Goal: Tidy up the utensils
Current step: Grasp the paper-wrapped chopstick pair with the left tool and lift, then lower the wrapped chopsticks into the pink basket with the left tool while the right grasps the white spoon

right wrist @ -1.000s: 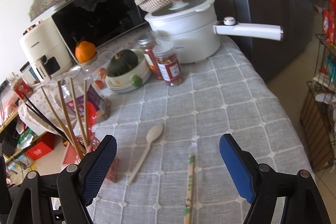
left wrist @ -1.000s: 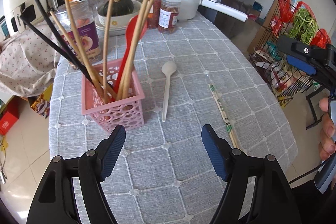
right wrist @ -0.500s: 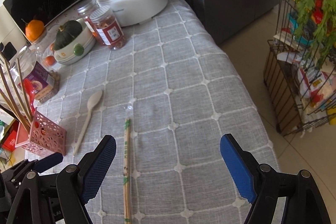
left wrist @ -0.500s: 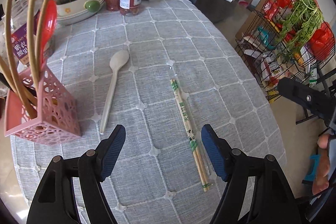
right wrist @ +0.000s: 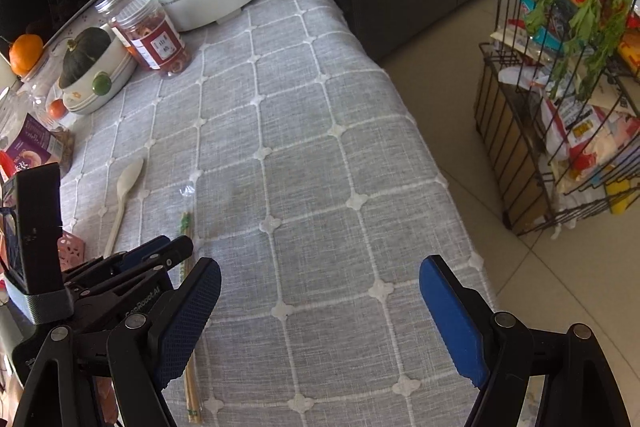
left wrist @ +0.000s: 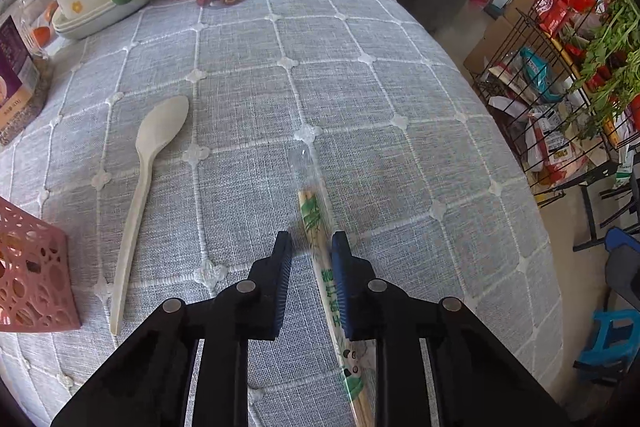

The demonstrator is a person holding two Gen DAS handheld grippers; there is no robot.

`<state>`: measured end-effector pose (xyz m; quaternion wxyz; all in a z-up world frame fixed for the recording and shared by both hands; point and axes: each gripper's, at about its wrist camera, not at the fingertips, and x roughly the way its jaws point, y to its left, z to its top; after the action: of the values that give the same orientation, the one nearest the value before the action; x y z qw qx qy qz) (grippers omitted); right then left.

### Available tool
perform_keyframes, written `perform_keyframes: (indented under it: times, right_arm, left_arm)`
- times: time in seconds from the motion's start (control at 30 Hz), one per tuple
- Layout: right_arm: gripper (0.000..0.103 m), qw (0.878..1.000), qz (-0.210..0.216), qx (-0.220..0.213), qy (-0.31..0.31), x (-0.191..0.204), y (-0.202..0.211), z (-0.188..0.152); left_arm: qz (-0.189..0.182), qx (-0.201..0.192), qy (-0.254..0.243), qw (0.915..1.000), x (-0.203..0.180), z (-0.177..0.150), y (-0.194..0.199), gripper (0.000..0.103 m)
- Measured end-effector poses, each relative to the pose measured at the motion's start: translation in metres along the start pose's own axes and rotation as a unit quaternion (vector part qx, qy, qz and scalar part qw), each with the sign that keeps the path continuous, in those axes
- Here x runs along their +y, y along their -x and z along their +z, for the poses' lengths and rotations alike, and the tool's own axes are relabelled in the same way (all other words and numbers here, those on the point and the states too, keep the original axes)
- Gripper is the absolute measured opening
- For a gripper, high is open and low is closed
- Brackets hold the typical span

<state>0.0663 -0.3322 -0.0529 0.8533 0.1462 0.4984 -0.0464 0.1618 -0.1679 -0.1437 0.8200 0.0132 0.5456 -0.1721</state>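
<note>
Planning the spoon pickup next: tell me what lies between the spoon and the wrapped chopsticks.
Only bare grey checked tablecloth lies between the beige plastic spoon and the plastic-wrapped bamboo chopsticks, seen in the left wrist view.

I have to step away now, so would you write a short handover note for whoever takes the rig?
Left gripper: low over the table, fingers narrowed around the wrapped chopsticks but with a gap on one side; not gripped yet.
Right gripper: open, empty, above the tablecloth.
Spoon: flat on the cloth, left of the chopsticks.
Pink holder: at the left edge.
Done: neither loose utensil is in the holder.
Left: close on the chopsticks, drop them in the holder, then the spoon.
</note>
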Motion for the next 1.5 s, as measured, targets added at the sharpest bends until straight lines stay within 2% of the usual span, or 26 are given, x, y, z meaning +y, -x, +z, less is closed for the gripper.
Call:
perform_keyframes:
  times: [0.07,0.13,0.3,0.5,0.7,0.8,0.83,0.97,1.2,1.5]
  right_arm:
    - [0.086,1.0,0.001,0.003,-0.002,-0.001,-0.002,0.001]
    - [0.086,1.0,0.001,0.005,0.0,0.0,-0.003,0.001]
    - [0.086,1.0,0.002,0.01,0.002,0.006,-0.005,0.001]
    - [0.086,1.0,0.014,0.013,-0.004,0.018,-0.007,0.002]
    - [0.086,0.999,0.027,0.017,-0.011,0.031,-0.011,0.004]
    - [0.086,0.999,0.034,0.02,-0.019,0.036,-0.014,0.005]
    - [0.086,0.999,0.036,0.021,-0.021,0.038,-0.015,0.005]
    - [0.086,0.999,0.038,0.027,-0.027,0.05,-0.024,0.007]
    - [0.086,0.997,0.05,0.042,-0.03,0.078,-0.046,0.012]
    - [0.083,0.996,0.073,0.054,-0.011,0.126,-0.089,0.025]
  left_arm:
    - [0.008,0.003,-0.009,0.9999,-0.003,0.002,-0.002,0.019]
    - [0.023,0.006,-0.021,0.9995,-0.006,0.002,-0.003,0.013]
    - [0.025,0.005,-0.02,0.9995,-0.004,0.002,0.004,0.01]
    - [0.017,-0.05,-0.051,0.9973,-0.012,-0.007,0.054,0.01]
    - [0.021,-0.111,-0.077,0.9906,-0.001,-0.022,0.114,0.009]
    - [0.018,-0.138,-0.067,0.988,0.017,-0.03,0.142,0.008]
    - [0.017,-0.148,-0.062,0.9869,0.023,-0.032,0.152,0.005]
    - [0.009,-0.182,-0.043,0.9824,0.047,-0.041,0.183,0.005]
    - [-0.001,-0.209,-0.015,0.9779,0.082,-0.056,0.214,0.005]
    - [-0.003,-0.258,0.01,0.9661,0.118,-0.073,0.255,0.005]
